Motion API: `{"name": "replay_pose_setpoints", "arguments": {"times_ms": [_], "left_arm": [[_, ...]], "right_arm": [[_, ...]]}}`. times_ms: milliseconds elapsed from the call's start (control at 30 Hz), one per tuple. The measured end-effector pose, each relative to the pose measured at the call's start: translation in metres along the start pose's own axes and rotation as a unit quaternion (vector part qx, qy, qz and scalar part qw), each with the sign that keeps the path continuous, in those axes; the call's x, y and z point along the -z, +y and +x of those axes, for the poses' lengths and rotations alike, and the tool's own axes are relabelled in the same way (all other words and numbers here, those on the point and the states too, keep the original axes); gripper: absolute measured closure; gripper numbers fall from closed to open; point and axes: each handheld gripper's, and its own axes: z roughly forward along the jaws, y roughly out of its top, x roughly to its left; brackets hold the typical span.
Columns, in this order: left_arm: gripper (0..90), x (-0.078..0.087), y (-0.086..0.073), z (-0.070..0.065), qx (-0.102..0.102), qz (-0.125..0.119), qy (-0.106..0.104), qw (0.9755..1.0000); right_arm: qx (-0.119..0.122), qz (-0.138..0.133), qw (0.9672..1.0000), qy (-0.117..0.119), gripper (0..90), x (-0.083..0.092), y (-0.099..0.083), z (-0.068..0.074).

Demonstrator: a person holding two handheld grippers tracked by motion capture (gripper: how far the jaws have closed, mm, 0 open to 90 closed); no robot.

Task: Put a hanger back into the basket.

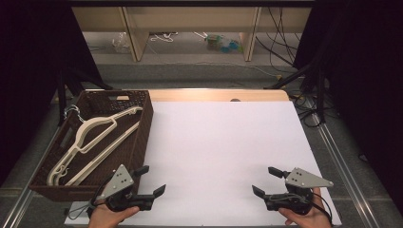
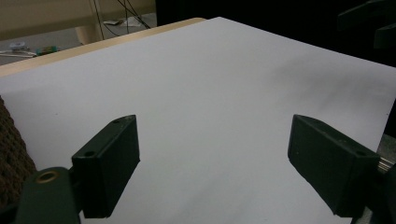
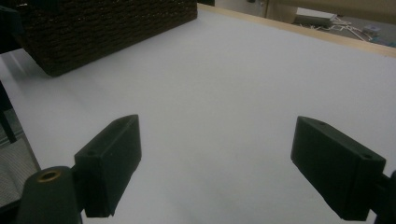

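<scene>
Cream hangers [image 1: 90,142] are lying in a brown woven basket [image 1: 142,124] at nine o'clock.
Left tongs [image 1: 153,179] and right tongs [image 1: 264,181] are gaping wide, gripping nothing, hovering over the white tabletop [image 1: 218,152].

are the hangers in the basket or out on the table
In the basket. The pale hangers lie inside the brown woven basket at the table's left; both open grippers are empty.

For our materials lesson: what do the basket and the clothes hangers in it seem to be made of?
Basket: probably woven wicker or rattan, dark brown and matt; the right gripper view shows its plaited wall. Clothes hangers: likely cream plastic, smooth and evenly coloured, though painted wood is possible.
</scene>
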Motion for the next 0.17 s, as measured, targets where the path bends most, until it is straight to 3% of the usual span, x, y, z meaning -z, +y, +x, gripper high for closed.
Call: {"name": "replay_pose_setpoints", "arguments": {"times_ms": [133,167], "left_arm": [[16.7,-0.0018,-0.0006,-0.0006,0.003,0.001,-0.004,1.0000],[16.7,-0.0017,-0.0005,-0.0011,0.004,0.003,-0.004,1.0000]], "right_arm": [[0.006,0.000,1.0000,-0.005,17.3,-0.0015,-0.0014,-0.0014],[-0.001,0.000,1.0000,0.002,17.3,-0.0026,-0.0019,-0.0009]]}}
